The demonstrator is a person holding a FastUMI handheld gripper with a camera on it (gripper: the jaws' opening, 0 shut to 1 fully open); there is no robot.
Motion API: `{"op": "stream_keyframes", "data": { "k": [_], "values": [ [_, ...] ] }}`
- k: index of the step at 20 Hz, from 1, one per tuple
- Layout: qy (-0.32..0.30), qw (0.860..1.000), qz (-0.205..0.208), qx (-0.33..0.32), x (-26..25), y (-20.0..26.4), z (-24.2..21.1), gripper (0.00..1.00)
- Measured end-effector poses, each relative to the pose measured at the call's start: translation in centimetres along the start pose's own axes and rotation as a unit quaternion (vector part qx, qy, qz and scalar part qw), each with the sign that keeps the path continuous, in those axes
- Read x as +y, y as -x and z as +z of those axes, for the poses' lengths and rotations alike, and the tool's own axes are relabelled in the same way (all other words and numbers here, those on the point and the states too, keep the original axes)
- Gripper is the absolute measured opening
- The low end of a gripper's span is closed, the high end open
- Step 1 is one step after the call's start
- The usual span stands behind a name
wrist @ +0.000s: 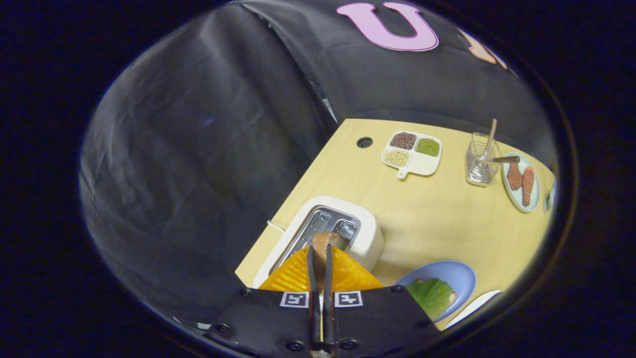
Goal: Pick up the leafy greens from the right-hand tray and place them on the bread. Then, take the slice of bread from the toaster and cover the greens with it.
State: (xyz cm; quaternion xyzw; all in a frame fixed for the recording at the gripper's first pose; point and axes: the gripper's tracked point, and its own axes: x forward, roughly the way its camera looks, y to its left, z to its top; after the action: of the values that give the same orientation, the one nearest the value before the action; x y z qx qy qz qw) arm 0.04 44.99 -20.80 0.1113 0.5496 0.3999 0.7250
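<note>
While gripper pinches bread slice edge-on above toaster, greens lie on blue plate, down to fingers' right; slice's long axis runs along fingers.

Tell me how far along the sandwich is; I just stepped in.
Done: the leafy greens lie on the blue plate, bread edging out beneath them. In hand: the gripper has its jaws shut on the bread slice just above the toaster. Left: carry that slice over and cover the greens.
</note>
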Motion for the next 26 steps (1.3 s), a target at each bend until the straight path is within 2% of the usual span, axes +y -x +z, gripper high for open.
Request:
{"op": "stream_keyframes", "data": {
  "k": [3,8,14,20,26],
  "values": [
    [-0.002,1.000,0.015,-0.020,-0.1,2.3,0.5,0.05],
    [-0.044,0.997,0.042,-0.050,-1.3,5.6,1.5,0.05],
    [-0.090,0.992,0.070,-0.062,-3.1,8.3,0.7,0.05],
    [-0.108,0.989,0.072,-0.075,-5.6,10.3,-0.1,0.05],
    [-0.127,0.989,0.057,-0.056,-8.9,10.1,-3.6,0.05]
  ]
}}
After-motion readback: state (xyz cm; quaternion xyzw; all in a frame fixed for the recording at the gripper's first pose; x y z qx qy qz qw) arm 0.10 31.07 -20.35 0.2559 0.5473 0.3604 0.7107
